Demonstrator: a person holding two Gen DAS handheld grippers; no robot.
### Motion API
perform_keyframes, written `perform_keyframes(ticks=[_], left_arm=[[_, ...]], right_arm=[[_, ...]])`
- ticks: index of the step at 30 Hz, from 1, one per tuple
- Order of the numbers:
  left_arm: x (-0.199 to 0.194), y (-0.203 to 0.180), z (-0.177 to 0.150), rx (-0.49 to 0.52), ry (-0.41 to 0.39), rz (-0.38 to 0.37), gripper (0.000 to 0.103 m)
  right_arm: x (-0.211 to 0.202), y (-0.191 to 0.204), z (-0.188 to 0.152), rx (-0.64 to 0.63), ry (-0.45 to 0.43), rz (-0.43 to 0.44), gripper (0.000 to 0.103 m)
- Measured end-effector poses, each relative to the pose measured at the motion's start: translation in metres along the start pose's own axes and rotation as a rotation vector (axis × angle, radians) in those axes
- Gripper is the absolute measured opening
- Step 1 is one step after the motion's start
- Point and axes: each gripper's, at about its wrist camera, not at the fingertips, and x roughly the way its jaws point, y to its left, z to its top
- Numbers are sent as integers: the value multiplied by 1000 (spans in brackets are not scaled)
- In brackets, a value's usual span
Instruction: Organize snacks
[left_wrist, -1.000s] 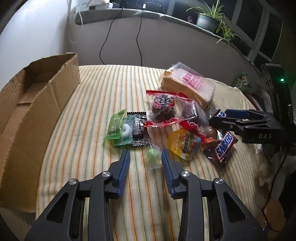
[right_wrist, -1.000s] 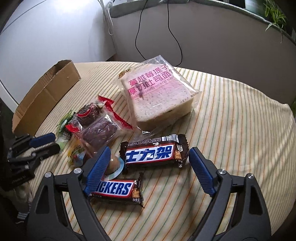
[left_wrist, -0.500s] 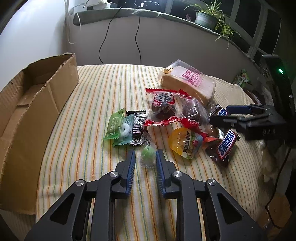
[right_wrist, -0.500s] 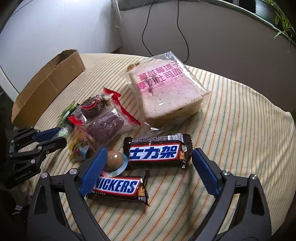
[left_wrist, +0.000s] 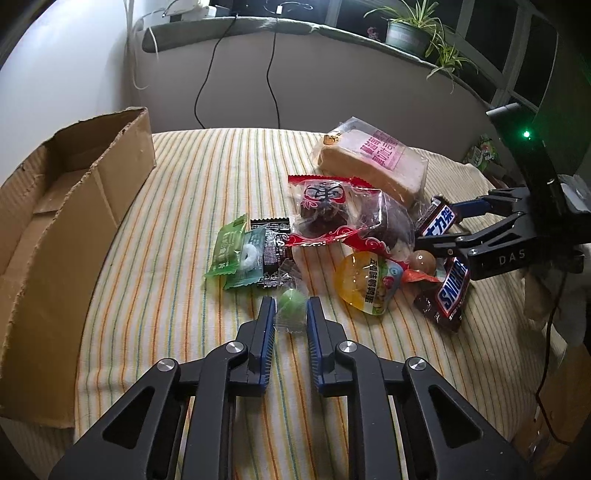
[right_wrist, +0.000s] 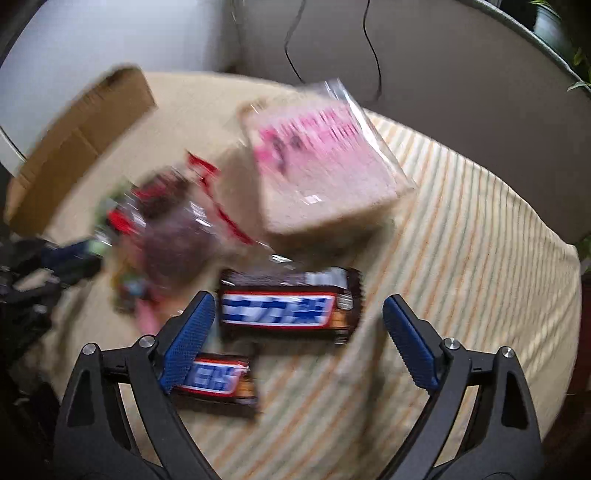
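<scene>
A pile of snacks lies on the striped cloth (left_wrist: 177, 229). My left gripper (left_wrist: 290, 309) is shut on a small green wrapped candy (left_wrist: 291, 301) at the near edge of the pile. Behind it lie green and black packets (left_wrist: 243, 258), a red-trimmed bag of dark cakes (left_wrist: 325, 210), a yellow jelly cup (left_wrist: 369, 282) and a bread loaf (left_wrist: 373, 162). My right gripper (right_wrist: 299, 328) is open, its jaws on either side of a Snickers bar with Chinese print (right_wrist: 288, 304). A second Snickers bar (right_wrist: 218, 378) lies below the left jaw. The right wrist view is motion-blurred.
An open cardboard box (left_wrist: 55, 221) stands at the left edge of the table, also in the right wrist view (right_wrist: 81, 129). Cables hang down the wall (left_wrist: 273, 74) behind the table. Potted plants (left_wrist: 417, 29) sit on the ledge. The right gripper body (left_wrist: 498, 240) reaches in from the right.
My left gripper closed from open onto the green candy. My right gripper moved forward over the Chinese-print Snickers bar, which is now between its jaws.
</scene>
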Motion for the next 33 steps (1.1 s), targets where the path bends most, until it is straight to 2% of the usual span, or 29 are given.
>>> perform_keyframes(ticks=[1,5,9,11,13,26,33], left_arm=[[0,1,0,-3,0,-2,15],[-1,0,0,-5,1,-1,15],[-1,0,0,-8,-3,-2,15],[-2,-1,0,-10,-7,-4,15],[-4,-1,-1,-10,-10,-4,15],[-28,-1,-1,-15,-67,-4,15],[-48,6,4,-22,-120,4,15]], right_arm=[[-1,0,0,-1,-3,-1,94],[-4,16,1,-55,-27,-31,82],[-6,19,-1,-37,-39,-14,73],[-9,17,-3,-27,-43,-7,61],[-12,15,-5,-16,-49,-6,58],[-44,-6,-30,57,-119,27,55],[-68,-8,-26,72,-177,21,55]])
